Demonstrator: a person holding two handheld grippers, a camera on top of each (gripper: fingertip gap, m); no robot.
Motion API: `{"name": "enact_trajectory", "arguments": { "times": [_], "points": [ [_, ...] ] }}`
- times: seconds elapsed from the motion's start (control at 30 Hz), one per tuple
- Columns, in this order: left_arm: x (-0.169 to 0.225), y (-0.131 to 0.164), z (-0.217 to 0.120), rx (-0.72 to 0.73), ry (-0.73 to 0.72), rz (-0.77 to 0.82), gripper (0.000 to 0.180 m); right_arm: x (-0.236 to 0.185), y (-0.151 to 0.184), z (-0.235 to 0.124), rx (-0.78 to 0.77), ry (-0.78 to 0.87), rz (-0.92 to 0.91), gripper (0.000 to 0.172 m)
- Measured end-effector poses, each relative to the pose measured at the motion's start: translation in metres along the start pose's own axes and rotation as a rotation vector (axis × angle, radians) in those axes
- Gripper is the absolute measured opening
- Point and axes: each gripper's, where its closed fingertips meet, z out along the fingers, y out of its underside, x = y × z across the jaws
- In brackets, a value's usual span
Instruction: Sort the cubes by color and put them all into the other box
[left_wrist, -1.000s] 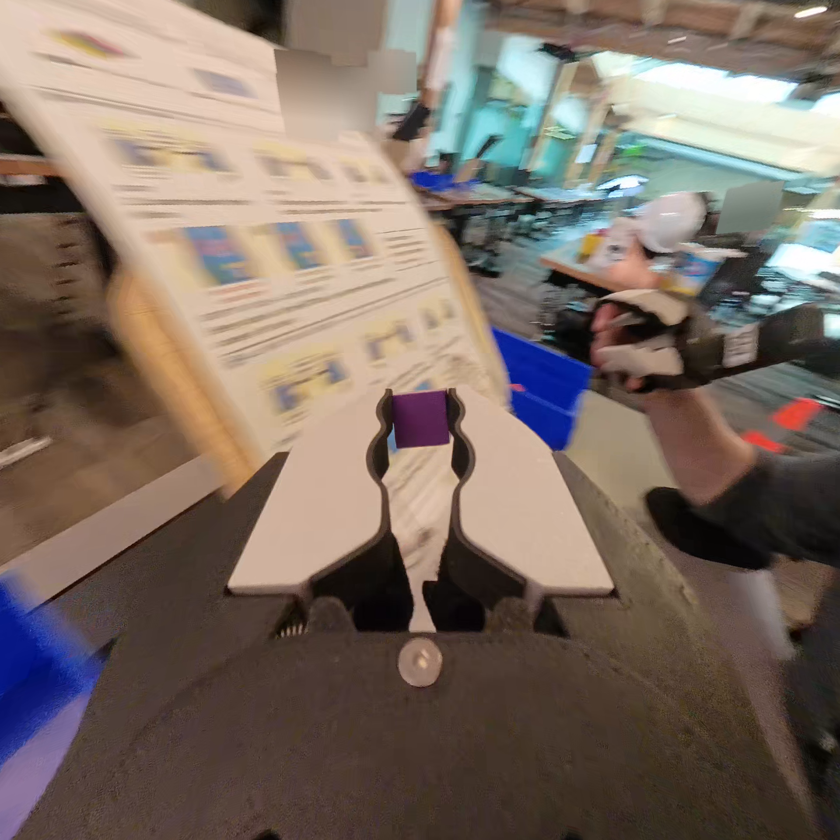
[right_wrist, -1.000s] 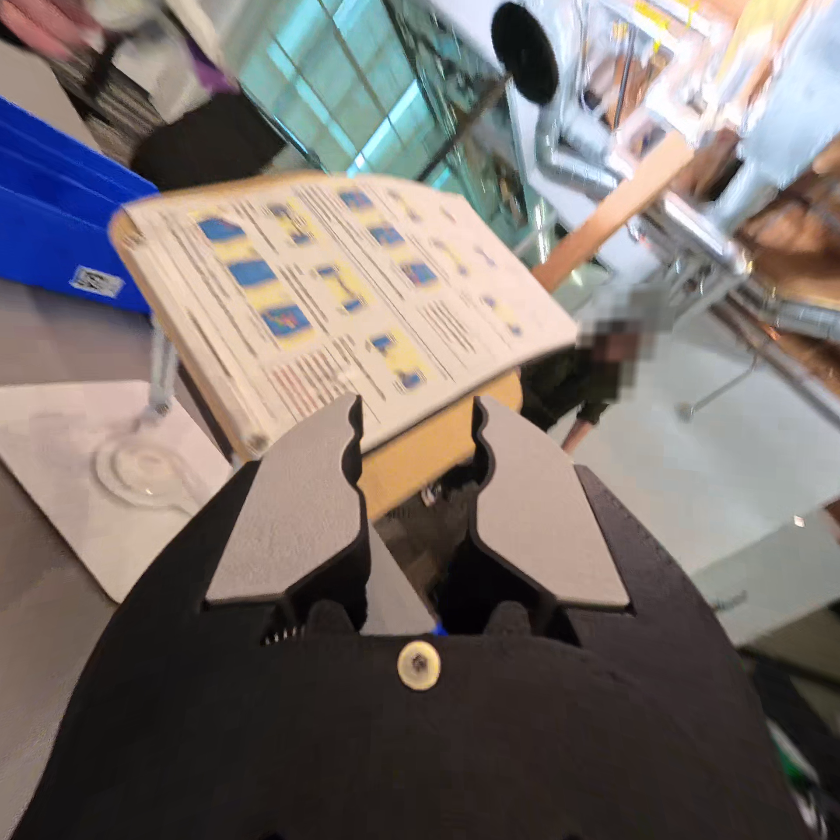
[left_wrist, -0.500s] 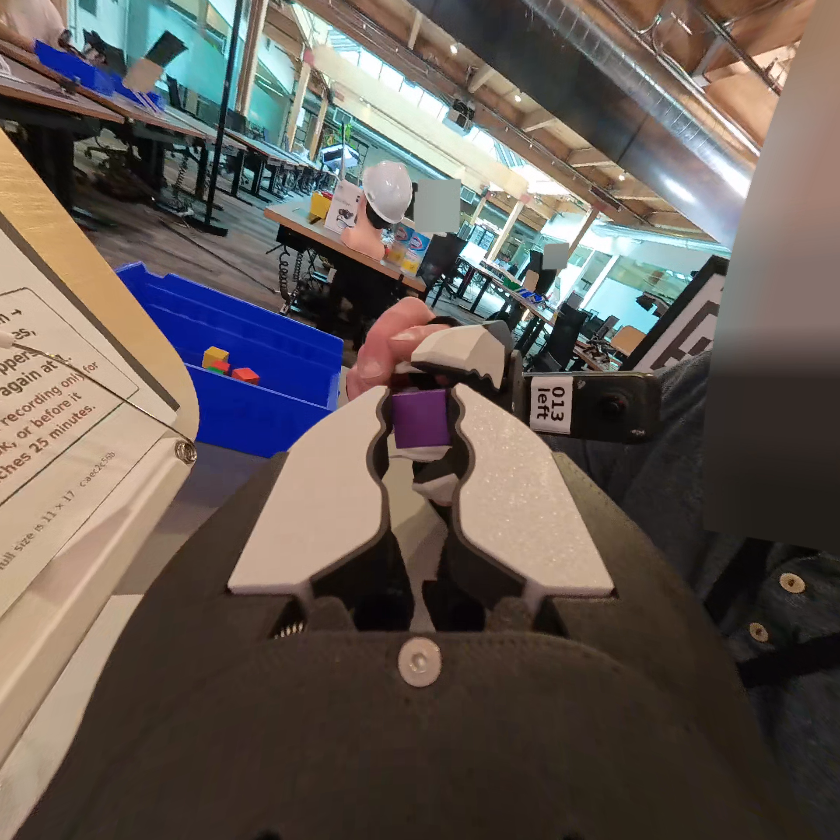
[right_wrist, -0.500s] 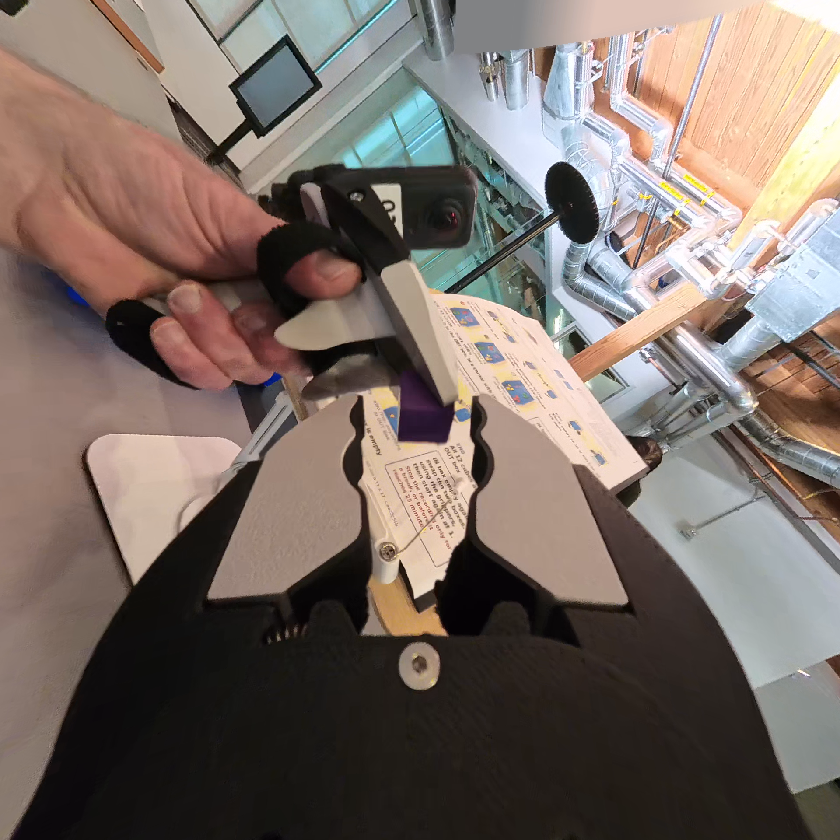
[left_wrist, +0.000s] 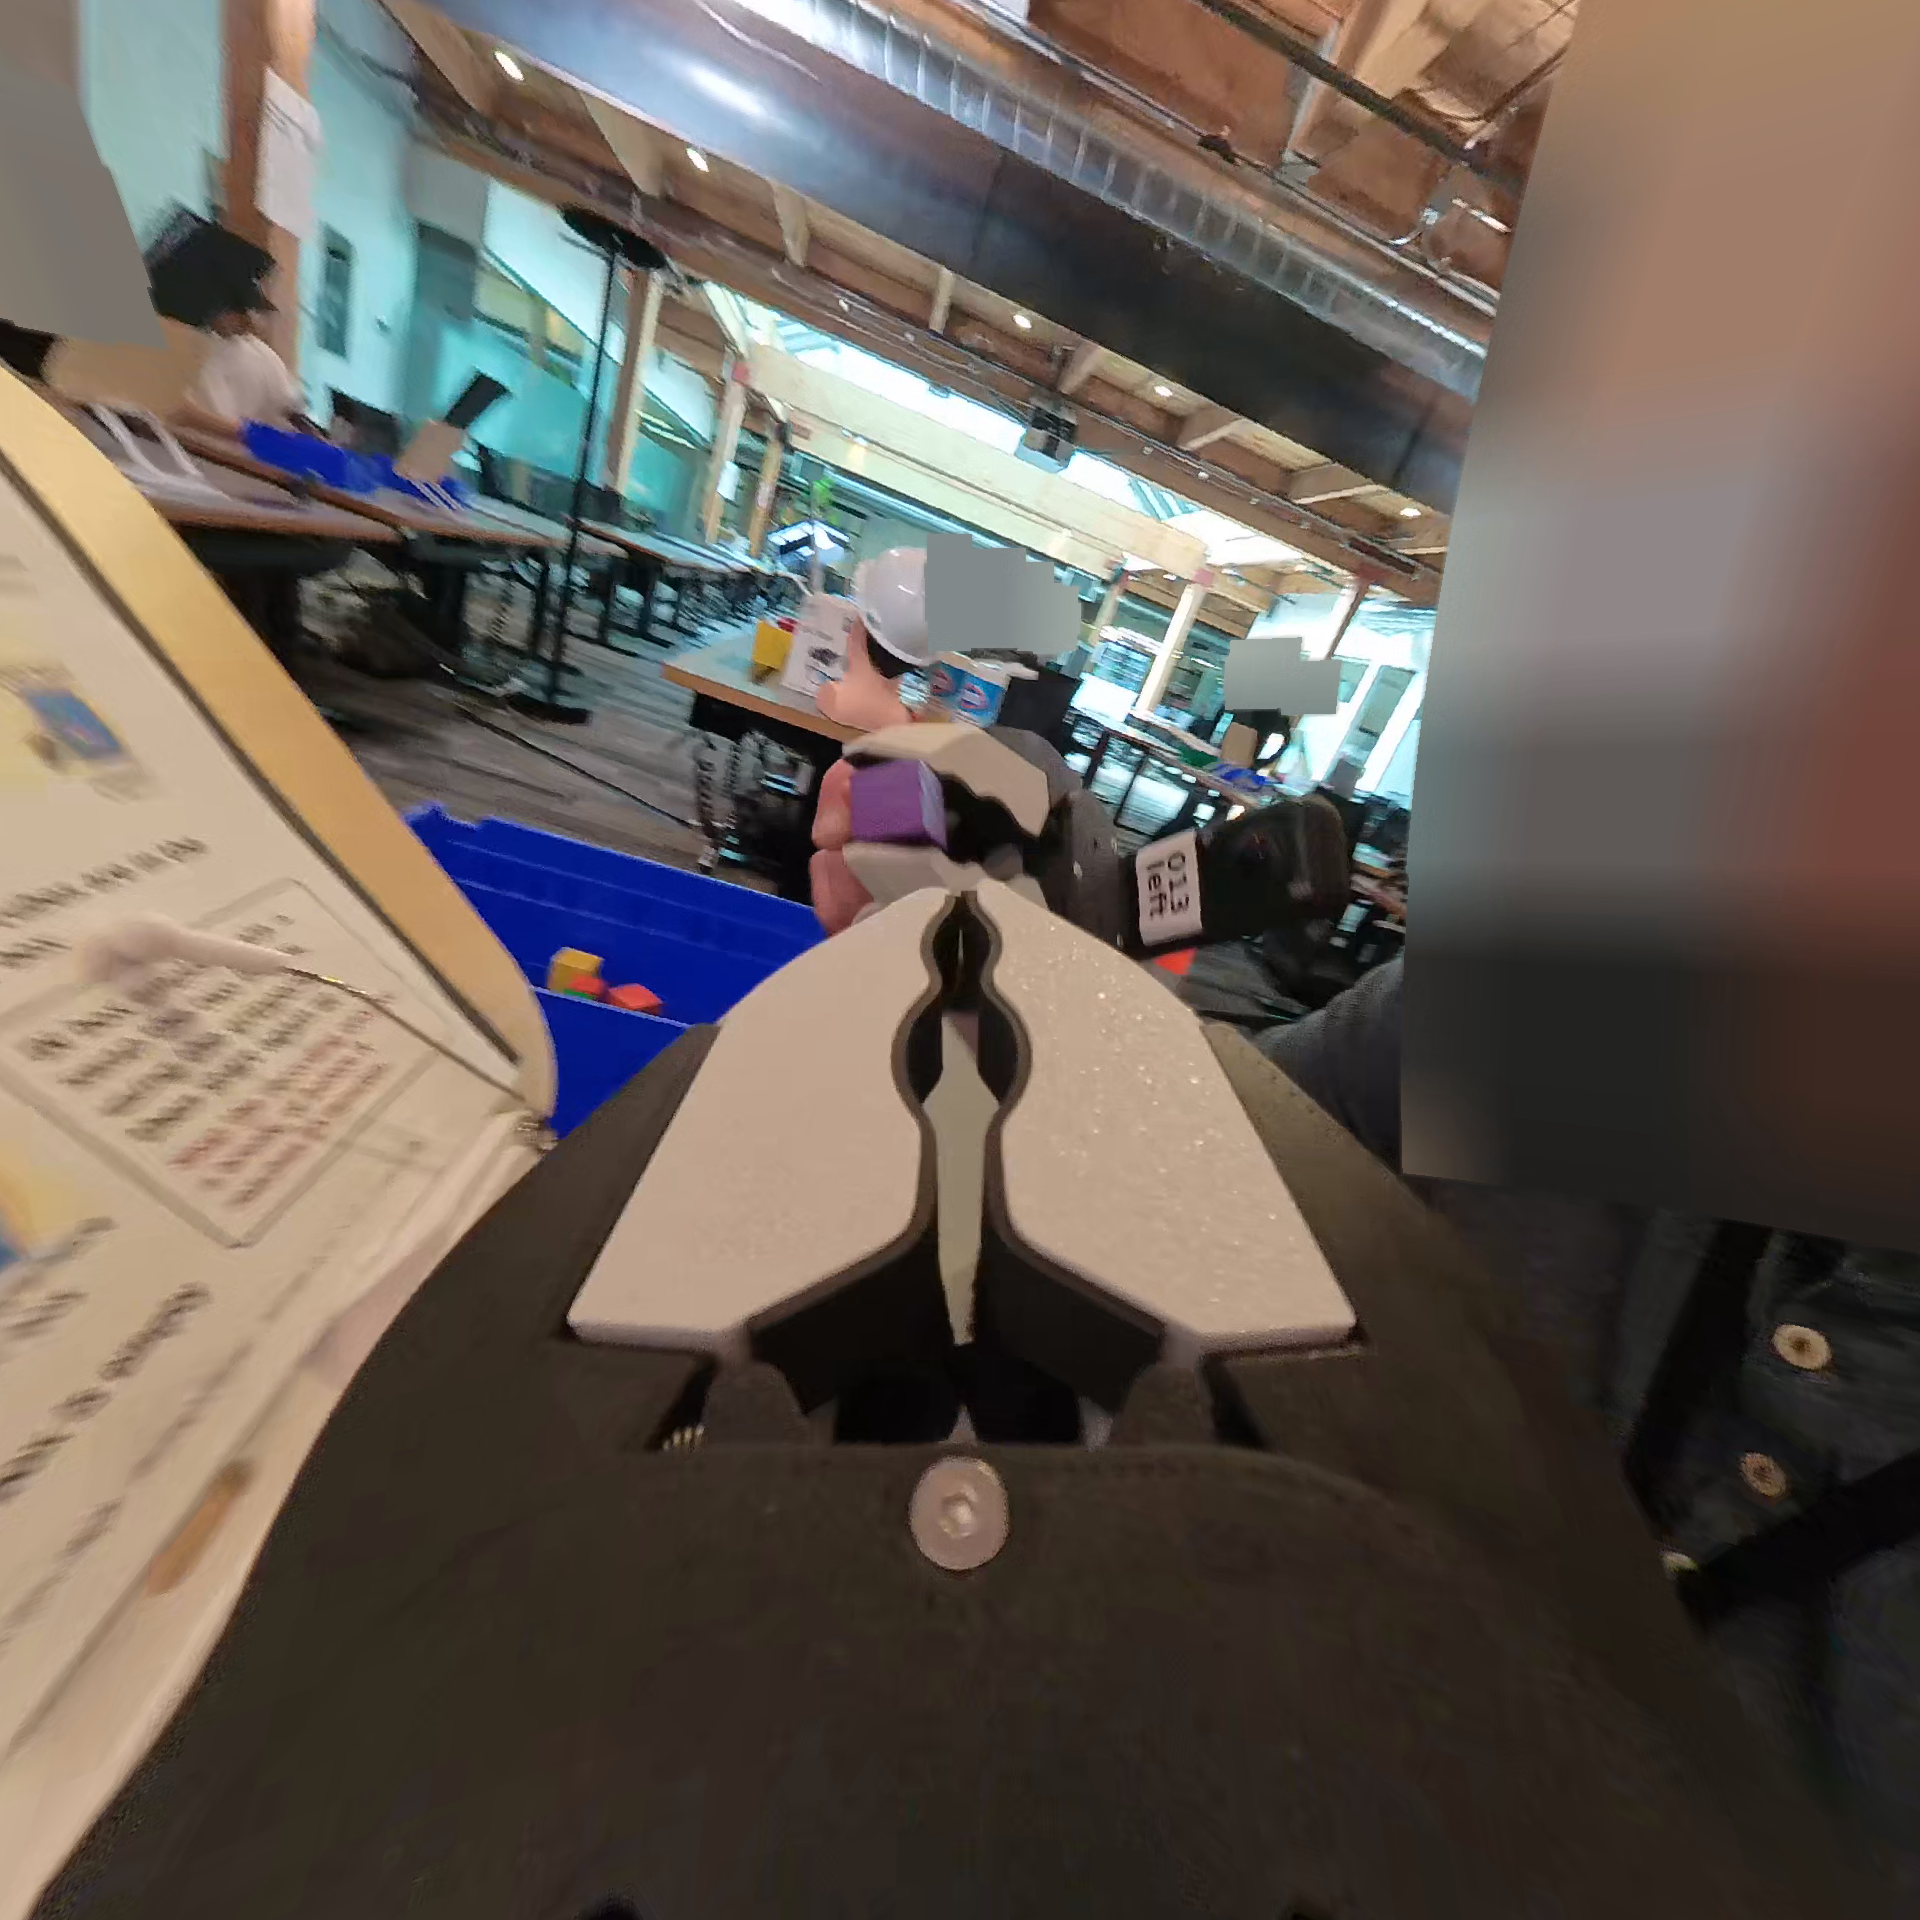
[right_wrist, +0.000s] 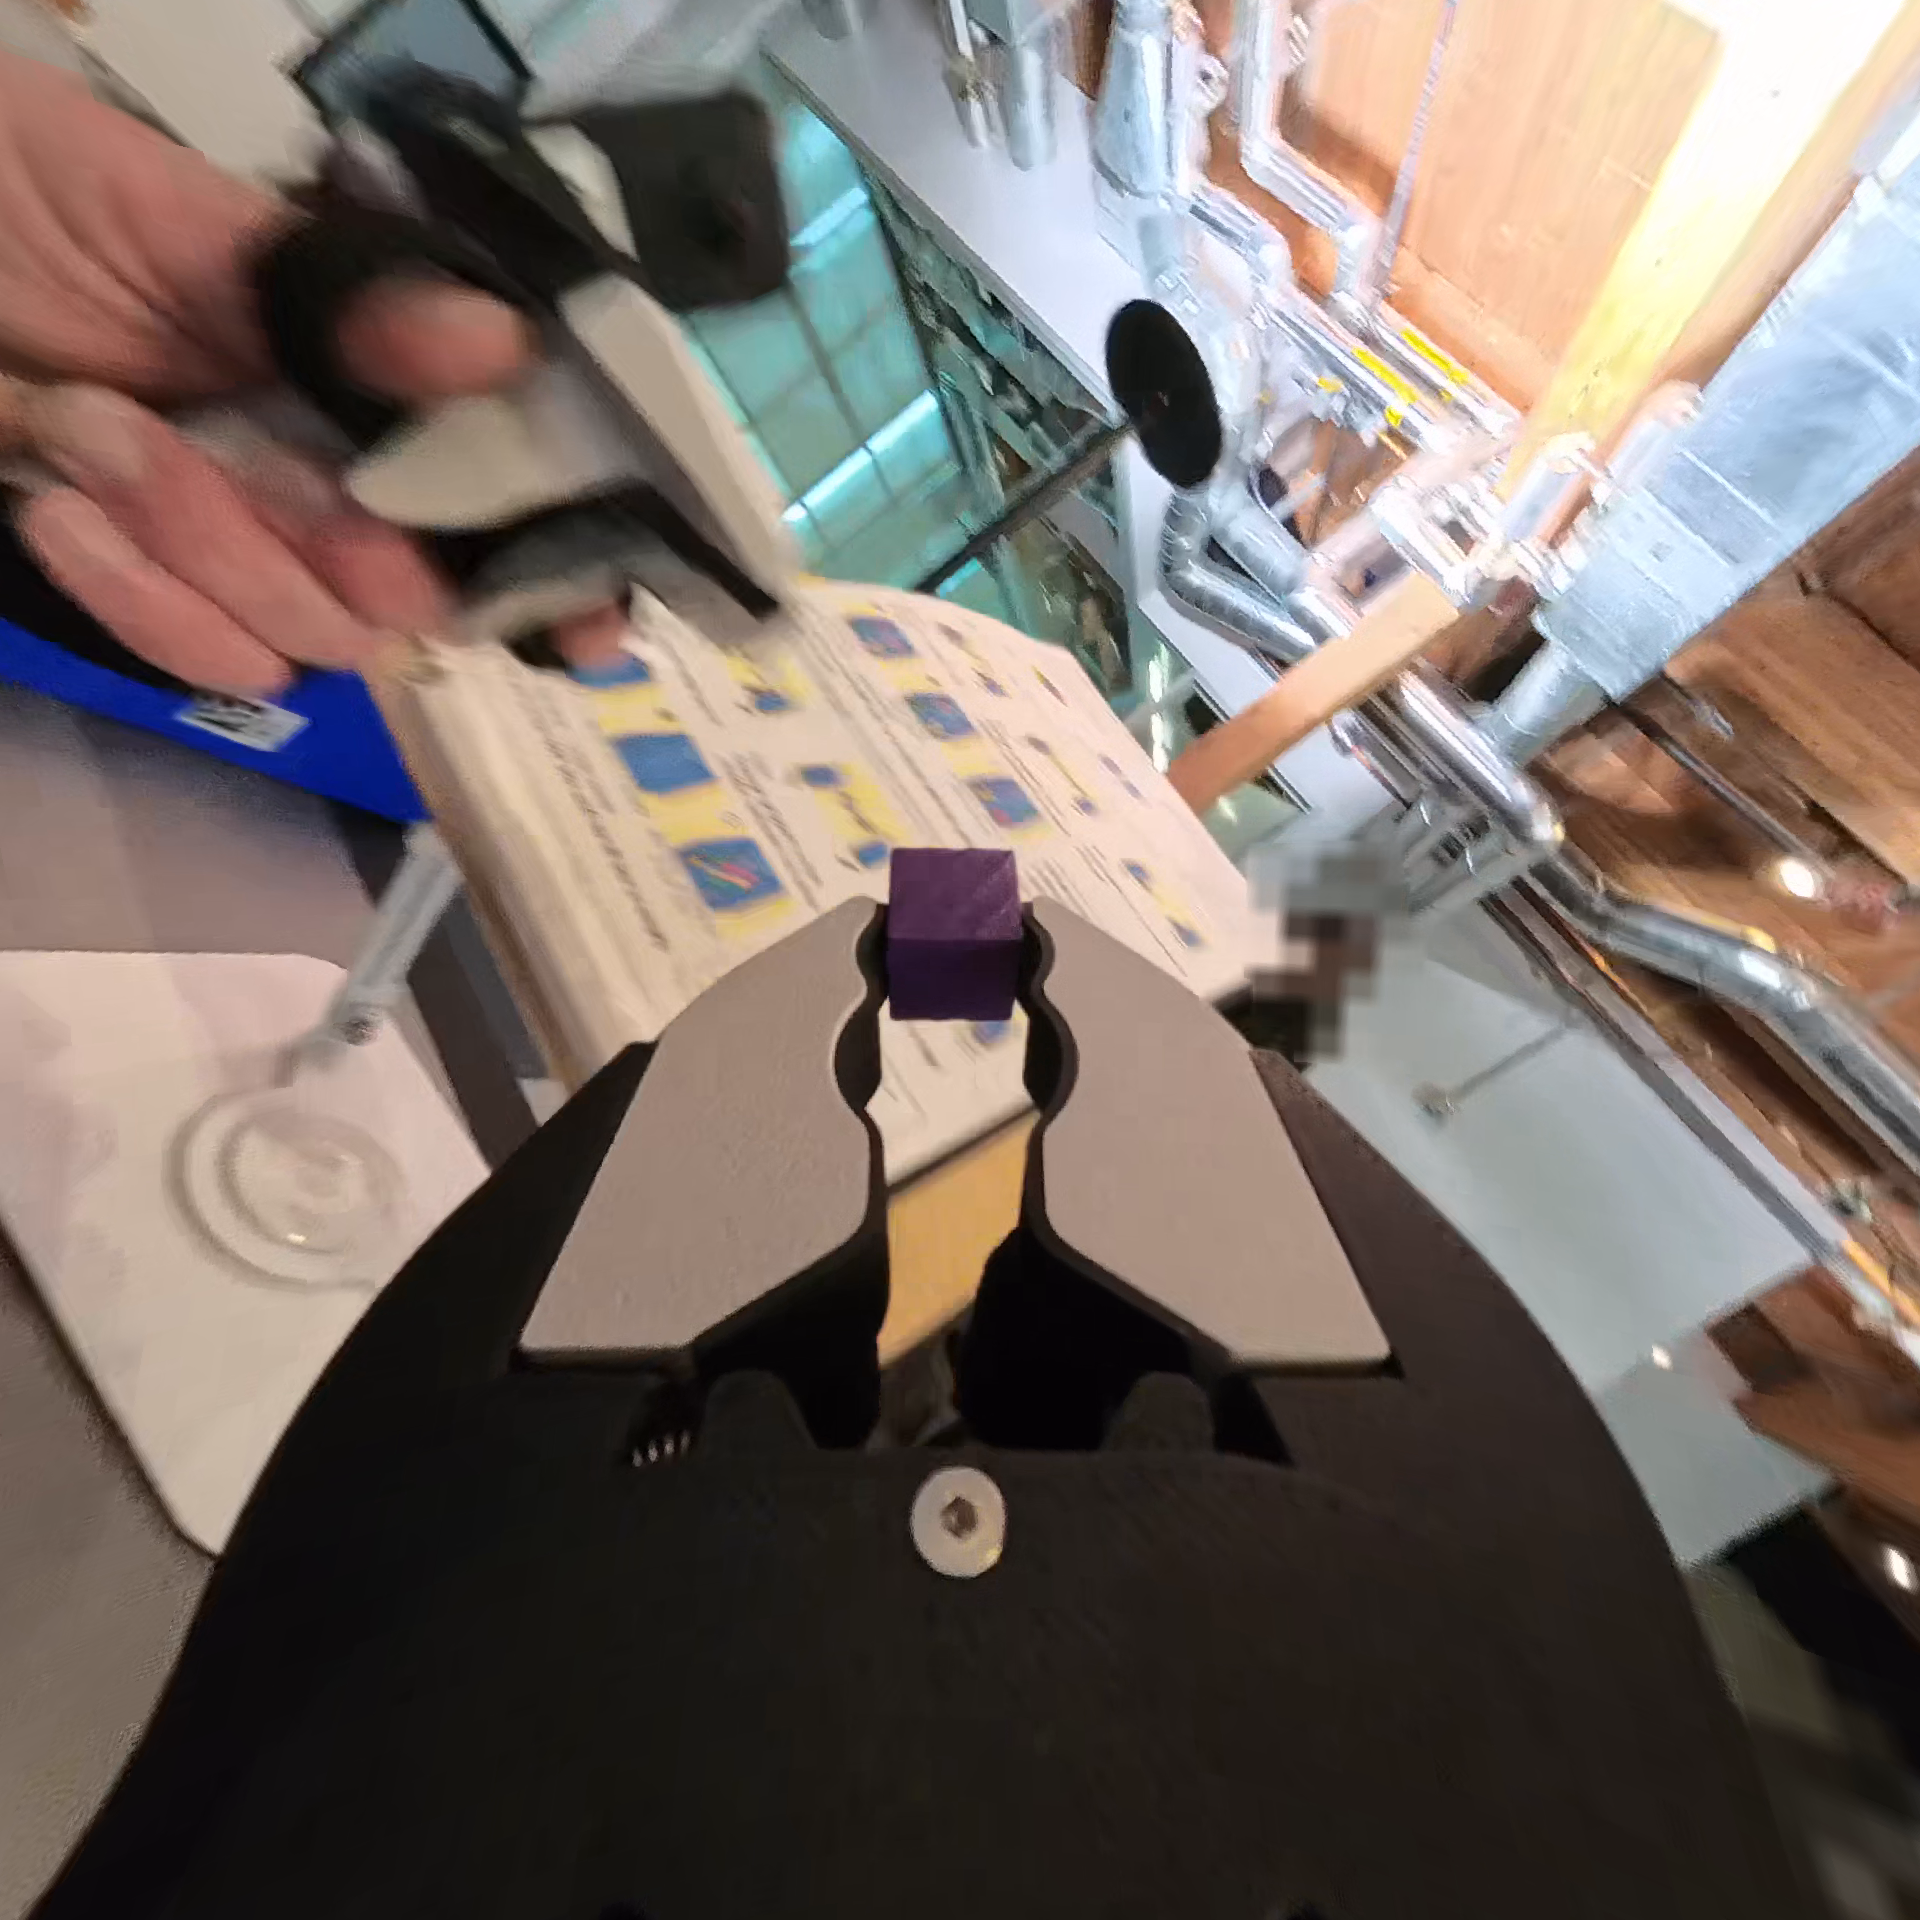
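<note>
Right gripper (right_wrist: 954, 951) clamping purple cube (right_wrist: 953, 948) (left jaws closed, empty)

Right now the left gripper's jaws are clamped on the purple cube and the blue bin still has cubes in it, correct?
Wrong gripper. The right gripper holds the purple cube, as the right wrist view shows; the left gripper is shut with nothing in it. The blue bin does hold cubes.

One purple cube (right_wrist: 951, 948), two tongs (right_wrist: 954, 935), one blue box (left_wrist: 623, 914).

Purple cube (right_wrist: 952, 948) pinched level between right tongs (right_wrist: 954, 961), yellow and red cubes (left_wrist: 603, 981) in blue box (left_wrist: 665, 935)
</note>
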Motion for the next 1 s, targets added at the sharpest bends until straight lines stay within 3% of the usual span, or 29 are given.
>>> {"name": "enact_trajectory", "arguments": {
  "times": [0.13, 0.23, 0.33, 0.43, 0.47, 0.5, 0.57, 0.73, 0.87, 1.0],
  "points": [
    [-0.012, -0.022, -0.027, 0.019, -0.134, 0.115, 0.0, 0.075, 0.093, -0.025, -0.262, 0.113, 0.114, 0.023],
    [-0.019, -0.033, -0.043, 0.035, -0.191, 0.144, 0.0, 0.092, 0.185, -0.057, -0.525, 0.092, 0.263, 0.023],
    [-0.025, -0.036, -0.051, 0.04, -0.203, 0.135, 0.0, 0.075, 0.265, -0.088, -0.748, 0.02, 0.396, 0.023],
    [-0.029, -0.032, -0.052, 0.012, -0.21, 0.14, 0.0, 0.048, 0.32, -0.111, -0.905, -0.031, 0.498, 0.025],
    [-0.03, -0.031, -0.052, 0.003, -0.216, 0.147, 0.0, 0.04, 0.334, -0.118, -0.96, -0.041, 0.519, 0.033],
    [-0.032, -0.03, -0.052, -0.006, -0.219, 0.151, 0.0, 0.035, 0.344, -0.123, -0.999, -0.042, 0.522, 0.042],
    [-0.035, -0.028, -0.053, -0.016, -0.226, 0.156, 0.0, 0.034, 0.353, -0.13, -1.038, -0.042, 0.494, 0.044],
    [-0.053, -0.036, -0.077, -0.034, -0.339, 0.188, 0.0, 0.061, 0.334, -0.122, -0.94, 0.058, 0.513, 0.034],
    [-0.083, -0.053, -0.132, -0.083, -0.575, 0.245, 0.003, 0.072, 0.323, -0.118, -0.915, 0.088, 0.454, 0.029],
    [-0.111, -0.073, -0.214, -0.084, -0.867, 0.26, 0.012, 0.069, 0.316, -0.109, -0.886, 0.084, 0.444, 0.026]
  ]
}}
